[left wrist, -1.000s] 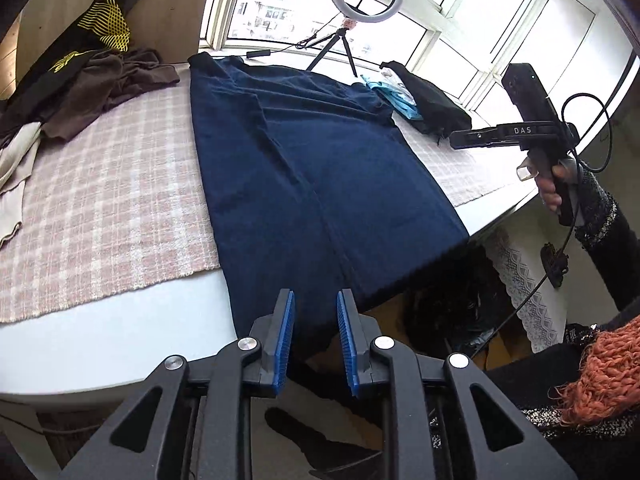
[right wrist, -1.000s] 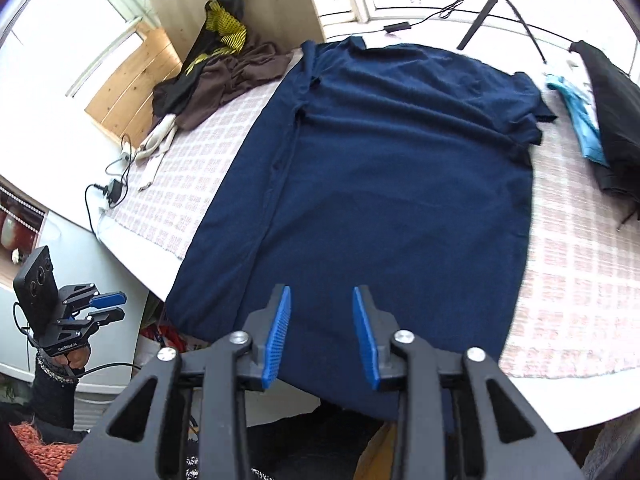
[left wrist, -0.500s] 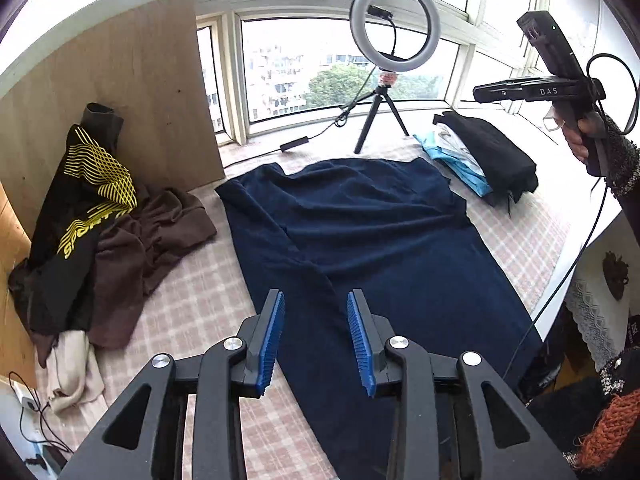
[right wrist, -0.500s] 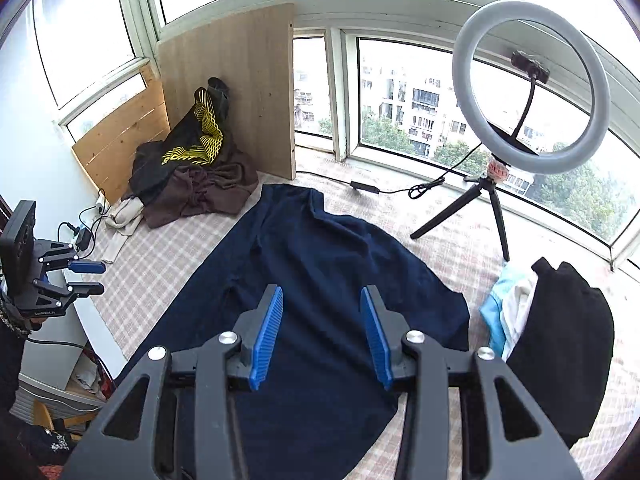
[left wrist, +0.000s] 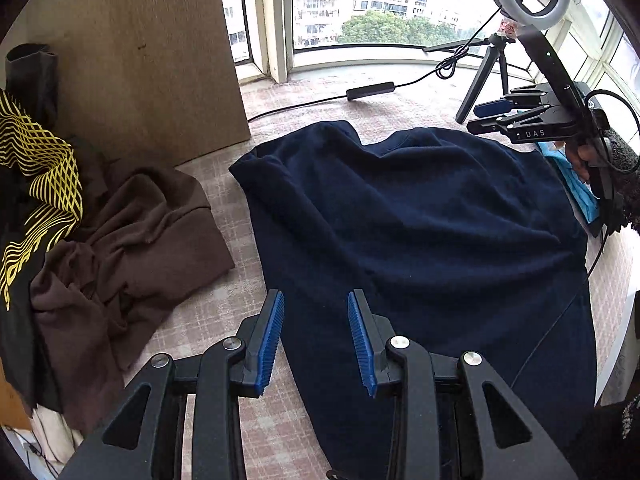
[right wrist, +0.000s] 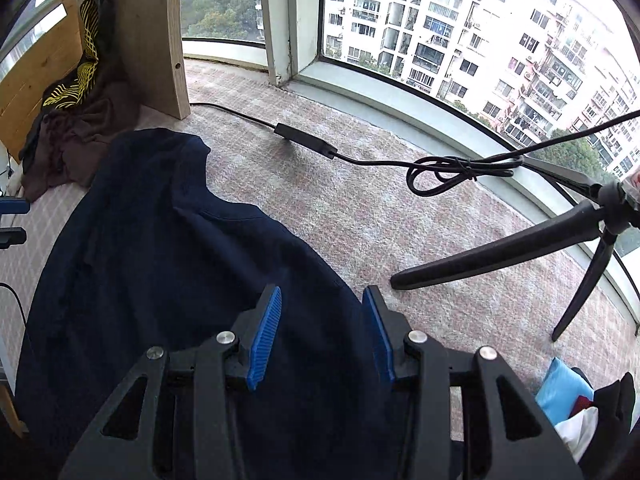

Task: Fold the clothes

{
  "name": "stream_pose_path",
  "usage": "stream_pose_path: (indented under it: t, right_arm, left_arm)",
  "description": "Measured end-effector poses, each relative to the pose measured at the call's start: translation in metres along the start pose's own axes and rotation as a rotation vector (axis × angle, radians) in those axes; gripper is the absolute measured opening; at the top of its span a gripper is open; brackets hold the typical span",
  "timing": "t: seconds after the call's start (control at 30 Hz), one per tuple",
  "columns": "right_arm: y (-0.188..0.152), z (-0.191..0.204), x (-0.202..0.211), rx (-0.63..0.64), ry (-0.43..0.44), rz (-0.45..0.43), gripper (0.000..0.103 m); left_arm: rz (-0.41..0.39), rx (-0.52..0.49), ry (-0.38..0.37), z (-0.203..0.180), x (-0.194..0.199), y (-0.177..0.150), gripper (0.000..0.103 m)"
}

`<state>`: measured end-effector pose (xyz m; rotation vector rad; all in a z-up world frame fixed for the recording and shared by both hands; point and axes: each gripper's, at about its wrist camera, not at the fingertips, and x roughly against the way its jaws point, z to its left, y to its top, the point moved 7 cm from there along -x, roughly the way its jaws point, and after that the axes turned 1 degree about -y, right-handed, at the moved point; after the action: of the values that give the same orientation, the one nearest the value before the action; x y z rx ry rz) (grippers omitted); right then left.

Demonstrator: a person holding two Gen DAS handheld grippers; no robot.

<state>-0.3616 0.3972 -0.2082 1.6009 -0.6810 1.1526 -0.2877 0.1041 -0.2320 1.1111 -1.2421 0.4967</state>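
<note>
Garment: navy shirt (left wrist: pixel 420 232) — spread flat on the checked cloth (left wrist: pixel 216 312), collar toward the far window.
Left gripper (left wrist: pixel 316 336): jaws spread, nothing pinched, above the shirt's left edge.
Right gripper (right wrist: pixel 320 332): jaws spread, empty — above the shirt's far right shoulder.
Left side: brown garment (left wrist: pixel 132 248), crumpled.
Far right: tripod (right wrist: pixel 520 244).

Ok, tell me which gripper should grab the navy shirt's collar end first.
Probably the right gripper: open, it hangs over the navy shirt at its far edge. The left gripper, also open, sits over the shirt's side edge, further back.
</note>
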Motion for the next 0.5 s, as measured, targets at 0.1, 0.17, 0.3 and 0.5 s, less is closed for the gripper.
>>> stream_pose_path:
  t: [0.1, 0.17, 0.3, 0.5]
  right_arm:
    - [0.009, -0.004, -0.028, 0.018, 0.042, 0.034, 0.043]
    - [0.013, -0.003, -0.039, 0.047, 0.064, 0.041, 0.046]
    - [0.01, -0.001, -0.053, 0.099, 0.059, 0.047, 0.054]
    - [0.005, 0.007, -0.043, 0.167, 0.05, 0.019, 0.004]
  left_arm:
    - [0.031, -0.013, -0.005, 0.008, -0.023, 0.004, 0.032]
    - [0.044, -0.013, -0.021, 0.011, -0.038, 0.007, 0.032]
    - [0.081, -0.027, -0.048, 0.012, -0.059, 0.005, 0.032]
    - [0.073, -0.047, -0.051, 0.01, -0.061, 0.004, 0.032]
